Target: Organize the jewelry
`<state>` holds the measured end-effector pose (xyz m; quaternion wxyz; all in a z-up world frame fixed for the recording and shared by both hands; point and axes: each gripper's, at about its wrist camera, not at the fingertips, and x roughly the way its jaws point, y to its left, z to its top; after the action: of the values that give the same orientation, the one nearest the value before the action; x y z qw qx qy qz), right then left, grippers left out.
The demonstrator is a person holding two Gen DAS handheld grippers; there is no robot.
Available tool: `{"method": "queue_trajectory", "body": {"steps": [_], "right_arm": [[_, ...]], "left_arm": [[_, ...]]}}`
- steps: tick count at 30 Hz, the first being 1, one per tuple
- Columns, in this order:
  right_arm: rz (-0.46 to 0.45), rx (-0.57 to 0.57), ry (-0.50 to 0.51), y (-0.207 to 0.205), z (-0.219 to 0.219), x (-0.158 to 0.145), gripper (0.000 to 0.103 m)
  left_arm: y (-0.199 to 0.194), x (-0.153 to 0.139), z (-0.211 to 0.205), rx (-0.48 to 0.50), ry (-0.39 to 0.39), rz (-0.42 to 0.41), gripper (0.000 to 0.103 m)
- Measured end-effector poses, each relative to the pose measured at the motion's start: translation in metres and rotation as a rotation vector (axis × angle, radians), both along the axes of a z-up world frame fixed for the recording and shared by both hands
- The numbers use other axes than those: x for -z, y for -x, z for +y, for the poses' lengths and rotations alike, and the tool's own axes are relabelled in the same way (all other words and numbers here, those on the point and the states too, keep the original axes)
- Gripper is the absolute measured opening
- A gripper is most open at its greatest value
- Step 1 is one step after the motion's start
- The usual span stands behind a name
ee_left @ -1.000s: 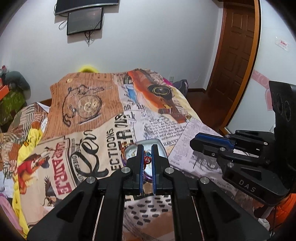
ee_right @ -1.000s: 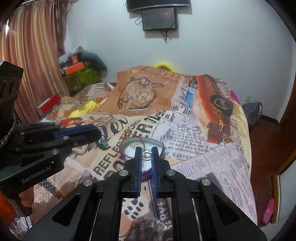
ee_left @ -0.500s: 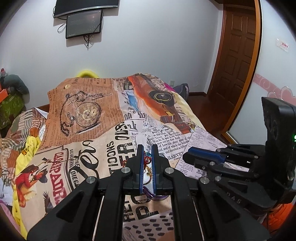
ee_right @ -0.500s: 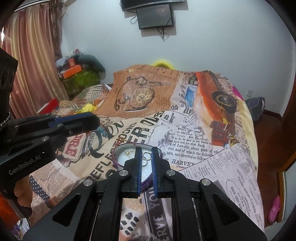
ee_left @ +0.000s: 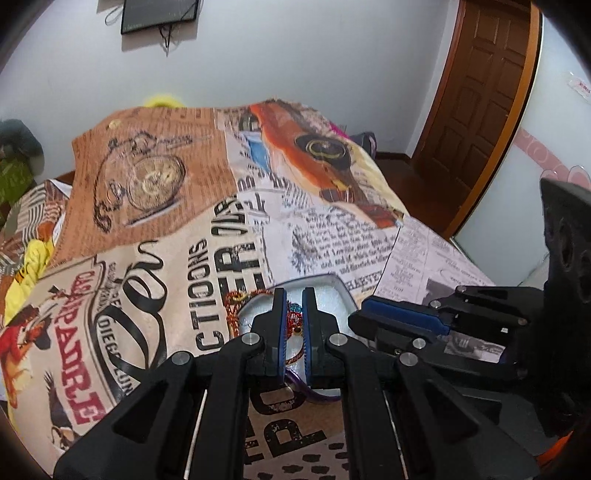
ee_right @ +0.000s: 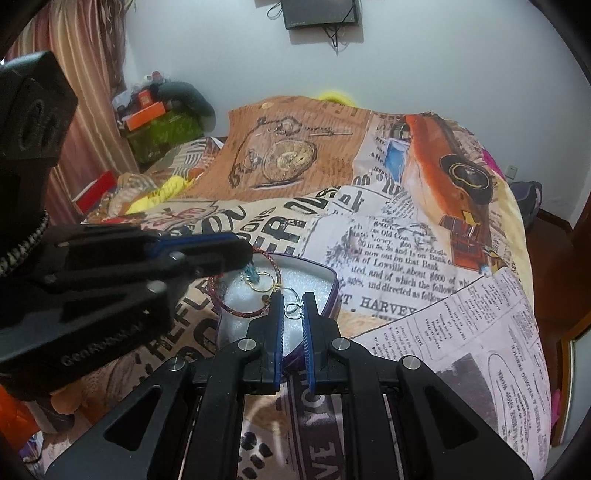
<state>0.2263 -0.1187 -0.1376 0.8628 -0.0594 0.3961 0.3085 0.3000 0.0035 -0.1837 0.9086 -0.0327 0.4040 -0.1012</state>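
A purple heart-shaped jewelry box (ee_right: 330, 291) with white foam lining lies open on the bed; it also shows in the left wrist view (ee_left: 332, 286). Inside lie a red braided bracelet (ee_right: 240, 312), a gold hoop earring with a teal charm (ee_right: 258, 278) and a thin silver ring (ee_right: 293, 308). My left gripper (ee_left: 294, 295) hovers over the box's left part, jaws narrowly apart, with the teal and red jewelry (ee_left: 293, 319) seen between the fingers. My right gripper (ee_right: 293, 301) sits just above the box's near side, jaws narrowly apart, the silver ring at its tips.
The box rests on a bedspread (ee_right: 388, 240) printed with newspaper and pocket-watch patterns. A wooden door (ee_left: 476, 99) stands at the right, a wall monitor (ee_right: 319, 13) at the back, and clutter with an orange box (ee_right: 146, 110) at the left by a curtain.
Both grippers have moved closer to the box and lower over it. The left gripper's tip now reaches over the box's left edge in the right wrist view.
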Motion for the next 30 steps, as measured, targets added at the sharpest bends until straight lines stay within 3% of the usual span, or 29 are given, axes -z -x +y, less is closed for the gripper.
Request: {"method": "queue_trajectory", "body": {"steps": [10, 14, 16, 20, 30], "right_arm": [[0.069, -0.019, 0.026, -0.003, 0.005, 0.007, 0.009], [0.087, -0.012, 0.029, -0.003, 0.004, 0.003, 0.011], [0.075, -0.007, 0.033, -0.001, 0.003, -0.002, 0.014], [0.036, 0.002, 0.029, 0.006, 0.001, -0.019, 0.022], [-0.105, 0.054, -0.054, 0.043, -0.018, -0.095, 0.022]], "left_arm": [[0.003, 0.002, 0.002, -0.023, -0.018, 0.014, 0.006], [0.010, -0.010, 0.007, -0.033, -0.016, 0.005, 0.018], [0.016, -0.020, 0.010, -0.043, -0.023, -0.019, 0.023], [0.026, -0.043, 0.014, -0.055, -0.016, -0.056, 0.024], [0.090, -0.127, 0.015, -0.096, -0.003, -0.232, 0.024]]}}
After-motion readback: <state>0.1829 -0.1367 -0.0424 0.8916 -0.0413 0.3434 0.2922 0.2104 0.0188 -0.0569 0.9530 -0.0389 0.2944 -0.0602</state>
